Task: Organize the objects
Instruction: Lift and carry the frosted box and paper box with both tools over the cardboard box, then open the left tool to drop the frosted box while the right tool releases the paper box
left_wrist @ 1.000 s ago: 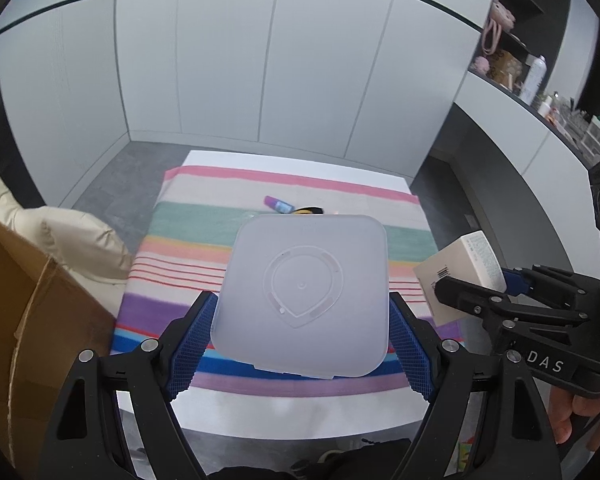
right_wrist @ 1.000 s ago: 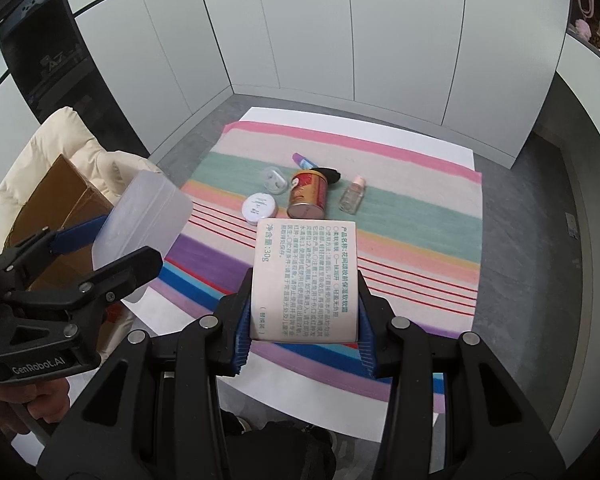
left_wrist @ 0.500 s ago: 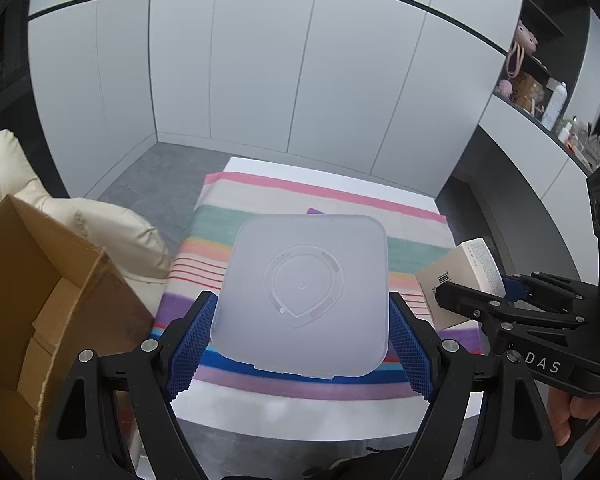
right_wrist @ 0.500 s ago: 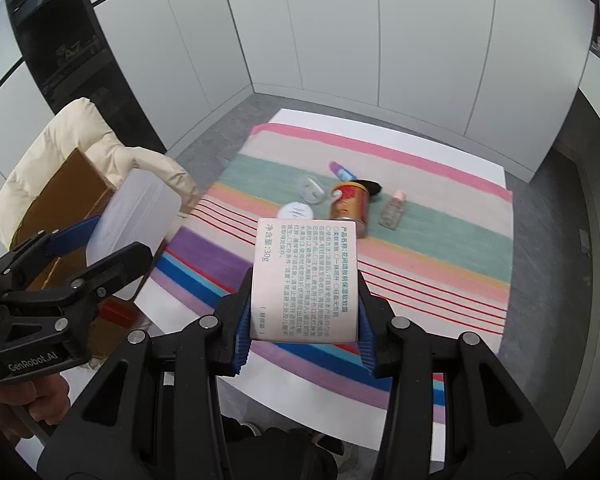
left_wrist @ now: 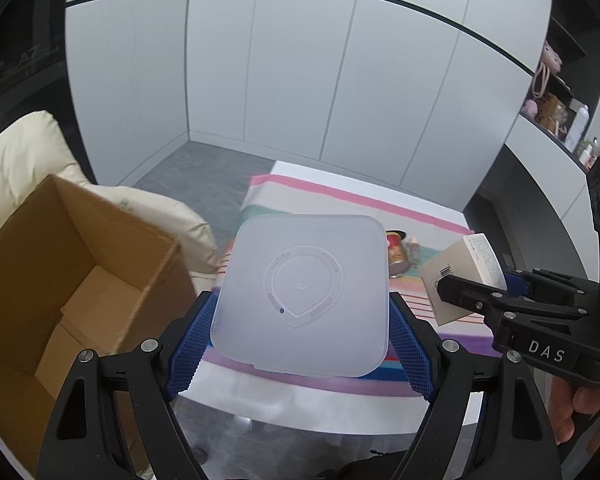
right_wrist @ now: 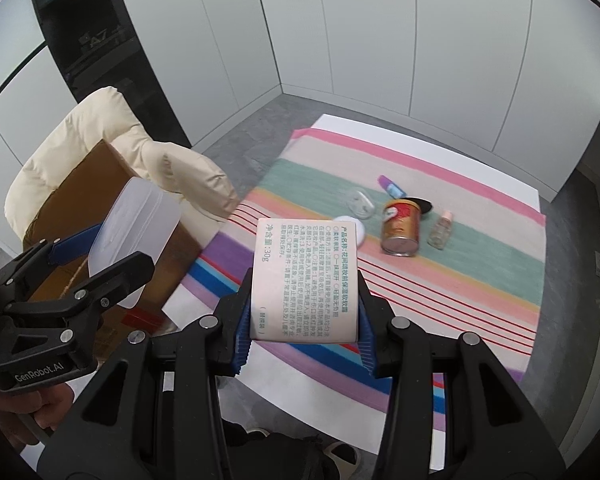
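The left gripper (left_wrist: 300, 336) pinches a frosted tub (left_wrist: 302, 296) beside the open carton (left_wrist: 64, 280). The right gripper (right_wrist: 304, 320) pinches a printed box (right_wrist: 306, 280) above the striped desk (right_wrist: 480, 280), where a can (right_wrist: 400, 230) lies.

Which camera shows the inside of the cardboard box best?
The left wrist view: the cardboard box stands open, its floor and inner walls showing. The right wrist view catches only its outer side, partly behind the left gripper.
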The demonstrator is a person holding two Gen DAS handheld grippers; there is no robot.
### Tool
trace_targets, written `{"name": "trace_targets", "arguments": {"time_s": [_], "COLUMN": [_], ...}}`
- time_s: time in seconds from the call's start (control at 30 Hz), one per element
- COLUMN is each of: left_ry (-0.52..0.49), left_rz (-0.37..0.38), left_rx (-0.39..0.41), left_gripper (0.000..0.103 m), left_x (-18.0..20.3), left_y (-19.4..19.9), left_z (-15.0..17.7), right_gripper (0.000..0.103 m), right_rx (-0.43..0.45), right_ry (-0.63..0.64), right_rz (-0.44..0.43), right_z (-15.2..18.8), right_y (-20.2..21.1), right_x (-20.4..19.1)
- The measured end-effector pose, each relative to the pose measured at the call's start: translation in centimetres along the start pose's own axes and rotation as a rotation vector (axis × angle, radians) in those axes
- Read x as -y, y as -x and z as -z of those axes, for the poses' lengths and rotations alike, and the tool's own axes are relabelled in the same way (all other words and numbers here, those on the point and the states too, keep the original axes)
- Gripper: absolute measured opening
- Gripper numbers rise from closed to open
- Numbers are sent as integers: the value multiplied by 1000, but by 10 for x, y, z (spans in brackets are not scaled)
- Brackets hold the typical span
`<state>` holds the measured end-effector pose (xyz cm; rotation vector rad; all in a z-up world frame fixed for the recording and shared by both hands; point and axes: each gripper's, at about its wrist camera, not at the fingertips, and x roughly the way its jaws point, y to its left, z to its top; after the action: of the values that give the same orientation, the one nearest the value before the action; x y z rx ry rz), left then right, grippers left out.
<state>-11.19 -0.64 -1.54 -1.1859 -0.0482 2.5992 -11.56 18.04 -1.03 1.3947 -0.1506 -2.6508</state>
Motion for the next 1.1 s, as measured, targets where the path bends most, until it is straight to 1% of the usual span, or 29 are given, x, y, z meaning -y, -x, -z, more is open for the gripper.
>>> {"name": "trace_targets", "arguments": {"time_s": [0.3,0.67,1.0,1.1], "left_ry": [48,127,179,194], "left_rz": [-52,-125,-203,-229], "left_rx": [17,40,49,39], "left_gripper": [84,84,84,84], "left_x": [-41,-93,-131,-144], "left_y": [16,42,62,65], "left_z": [6,18,33,38], "right_gripper": [45,45,45,45], "right_rx": [0,0,4,4], "right_ry": [46,148,212,233], "right_rz": [-35,-77,-133,-149], "right_z": [-10,-16,-19,-19], "right_y": [-12,-23,-32,-34], "right_x": [-38,-101,-154,-170]}}
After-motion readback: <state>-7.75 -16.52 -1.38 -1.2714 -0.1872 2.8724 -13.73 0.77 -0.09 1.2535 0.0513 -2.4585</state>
